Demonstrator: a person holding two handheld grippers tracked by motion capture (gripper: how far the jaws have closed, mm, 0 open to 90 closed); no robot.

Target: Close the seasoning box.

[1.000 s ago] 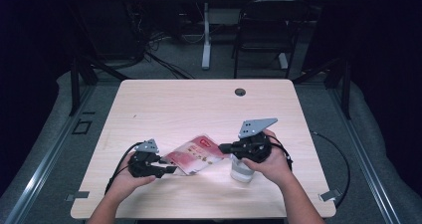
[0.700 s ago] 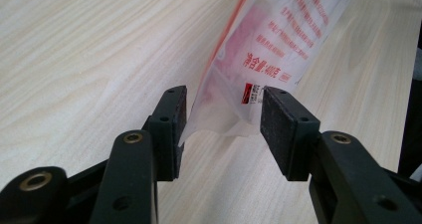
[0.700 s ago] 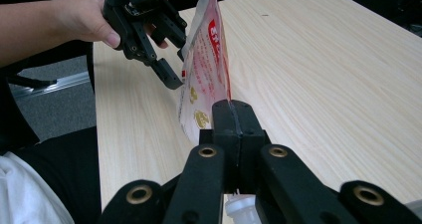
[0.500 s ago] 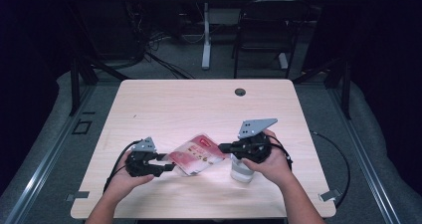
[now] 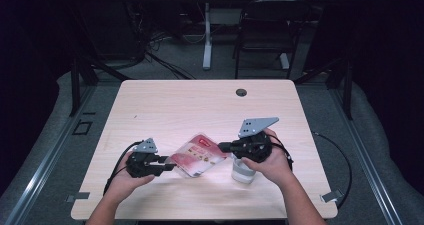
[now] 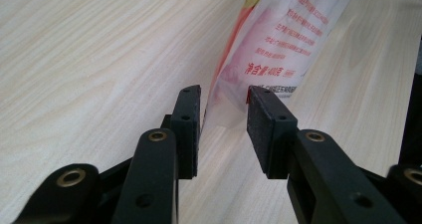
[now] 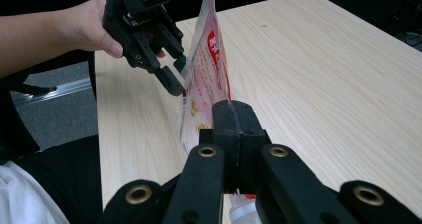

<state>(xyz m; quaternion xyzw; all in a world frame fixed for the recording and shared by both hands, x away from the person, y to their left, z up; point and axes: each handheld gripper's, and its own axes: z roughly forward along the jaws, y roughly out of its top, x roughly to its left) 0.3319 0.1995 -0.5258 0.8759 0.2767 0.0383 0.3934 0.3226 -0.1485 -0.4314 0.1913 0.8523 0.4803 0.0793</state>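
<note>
The pouch (image 5: 197, 155) looks light, limp and slippery; right tool (image 7: 233, 115) pinches one edge, left tool (image 6: 223, 115), jaws just narrowing, straddles the other corner untouched.

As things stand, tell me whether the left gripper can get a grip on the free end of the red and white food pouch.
Probably yes. The left gripper has been closing its jaws and already straddles the pouch edge, pads not yet pressing. Nothing lies between them, and the right gripper holds the other end up off the table.
</note>
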